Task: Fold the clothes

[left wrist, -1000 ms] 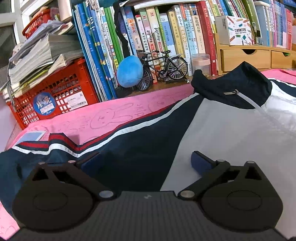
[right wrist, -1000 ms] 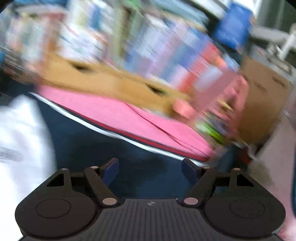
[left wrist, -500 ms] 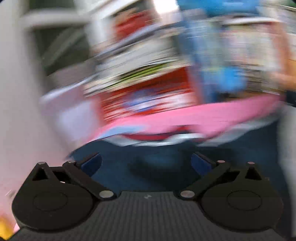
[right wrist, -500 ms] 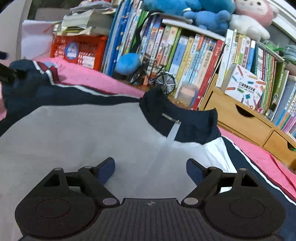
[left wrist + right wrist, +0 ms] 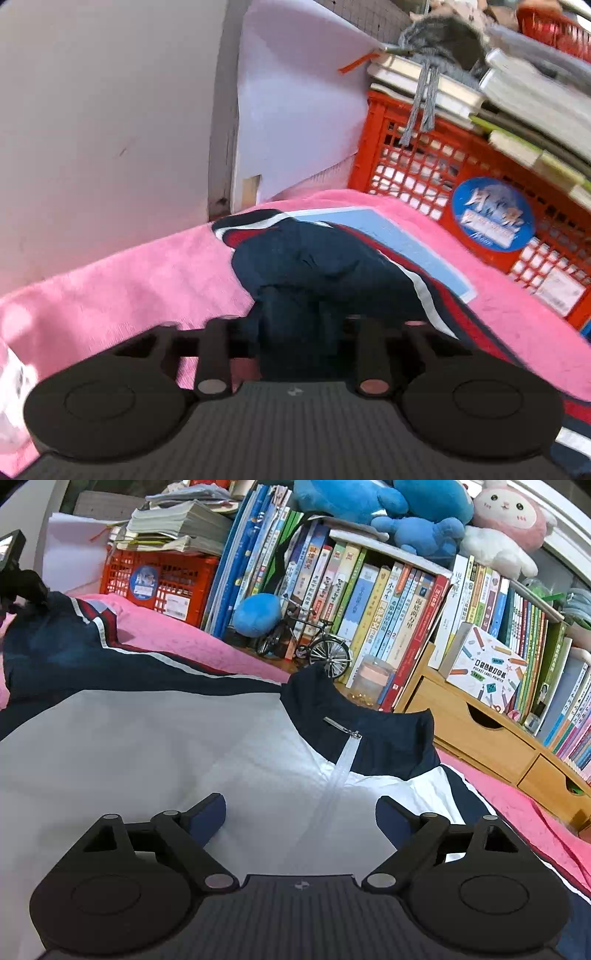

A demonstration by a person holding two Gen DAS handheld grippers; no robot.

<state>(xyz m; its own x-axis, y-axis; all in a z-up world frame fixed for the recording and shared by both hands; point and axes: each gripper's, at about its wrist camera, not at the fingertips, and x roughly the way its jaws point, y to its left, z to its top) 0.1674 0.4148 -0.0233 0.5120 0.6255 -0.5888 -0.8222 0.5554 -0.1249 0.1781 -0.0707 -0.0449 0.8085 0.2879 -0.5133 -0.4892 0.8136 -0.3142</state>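
Folding has barely begun: my left tool (image 5: 295,325) has just closed, pinching the jacket (image 5: 155,746) sleeve (image 5: 314,266); right tool (image 5: 300,812) spread, body still flat.

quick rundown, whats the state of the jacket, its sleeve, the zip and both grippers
jacket: spread flat, front up, on the pink cover
sleeve: bunched, end pinched
zip: done up to the collar
left gripper: just closed on the sleeve
right gripper: open above the jacket, holding nothing

Left camera looks down, close over the jacket sleeve (image 5: 317,266); right camera faces the bookshelf (image 5: 369,590). Both show the red crate (image 5: 443,177).
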